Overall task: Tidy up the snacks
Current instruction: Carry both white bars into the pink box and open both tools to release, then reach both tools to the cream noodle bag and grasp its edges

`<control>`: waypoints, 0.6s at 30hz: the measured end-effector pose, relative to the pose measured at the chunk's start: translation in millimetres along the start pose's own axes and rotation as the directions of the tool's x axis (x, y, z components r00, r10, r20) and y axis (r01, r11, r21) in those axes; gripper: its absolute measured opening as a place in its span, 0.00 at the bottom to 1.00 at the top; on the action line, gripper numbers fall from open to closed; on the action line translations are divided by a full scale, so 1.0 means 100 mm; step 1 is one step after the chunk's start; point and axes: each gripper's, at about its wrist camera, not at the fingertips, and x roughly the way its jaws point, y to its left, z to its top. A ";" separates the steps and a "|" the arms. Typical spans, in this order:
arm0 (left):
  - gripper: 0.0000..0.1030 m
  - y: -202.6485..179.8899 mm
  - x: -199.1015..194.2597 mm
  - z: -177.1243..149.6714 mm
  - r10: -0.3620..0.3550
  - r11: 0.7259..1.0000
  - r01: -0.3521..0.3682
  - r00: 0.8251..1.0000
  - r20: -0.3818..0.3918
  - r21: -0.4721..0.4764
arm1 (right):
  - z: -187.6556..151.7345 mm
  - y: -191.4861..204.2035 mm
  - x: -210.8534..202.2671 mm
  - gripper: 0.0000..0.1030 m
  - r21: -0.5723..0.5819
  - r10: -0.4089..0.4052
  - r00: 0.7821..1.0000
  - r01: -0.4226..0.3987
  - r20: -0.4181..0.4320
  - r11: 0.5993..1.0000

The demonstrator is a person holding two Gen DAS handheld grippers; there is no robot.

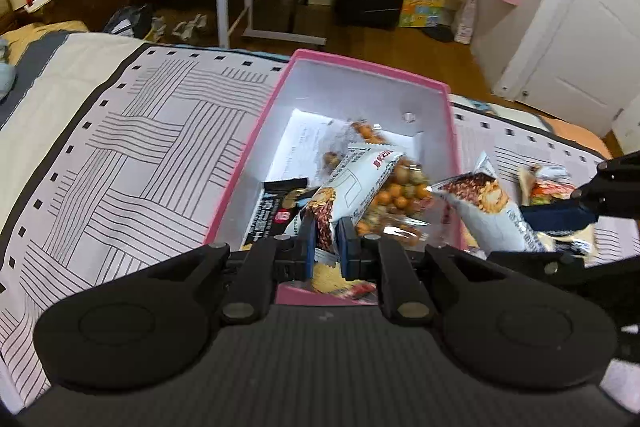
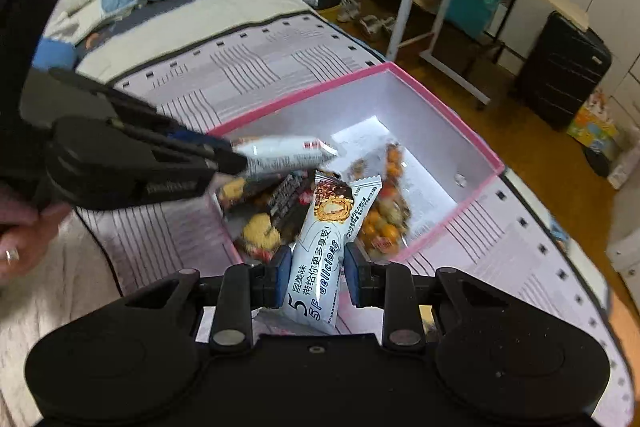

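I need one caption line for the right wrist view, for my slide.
Right gripper and left gripper each carry a white snack bar to the pink box on the bed.

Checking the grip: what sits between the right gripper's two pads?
In the right wrist view, a white snack bar stands between the right gripper pads, its far end over the pink box.

The white snack bar wrapper (image 2: pixel 316 263) at lower centre of the right wrist view read "5", "delicious" and "带给你更多享受!"; other print was illegible.
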 end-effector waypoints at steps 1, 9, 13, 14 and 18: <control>0.11 0.01 0.05 -0.01 0.011 1.000 -0.011 1.000 -0.004 -0.005 | 0.00 -0.02 0.08 0.31 0.004 -0.004 1.000 0.004 0.021 1.000; 0.11 0.13 0.52 -0.05 0.085 0.993 -0.087 0.996 -0.025 -0.074 | 0.05 -0.13 0.61 0.32 0.089 -0.006 0.998 0.000 0.059 0.996; 0.18 0.15 0.56 -0.05 0.081 0.991 -0.083 0.996 -0.019 -0.102 | 0.04 -0.24 0.44 0.60 0.159 -0.042 0.995 0.028 0.085 0.987; 0.23 0.15 0.54 -0.05 0.078 0.991 -0.080 0.997 -0.015 -0.106 | 0.03 -0.27 0.36 0.60 0.163 -0.035 0.994 0.017 0.107 0.986; 0.37 0.13 0.34 -0.03 0.050 0.996 -0.050 0.999 0.008 -0.075 | -0.16 -0.46 -0.21 0.62 0.198 -0.054 0.981 0.017 0.187 0.980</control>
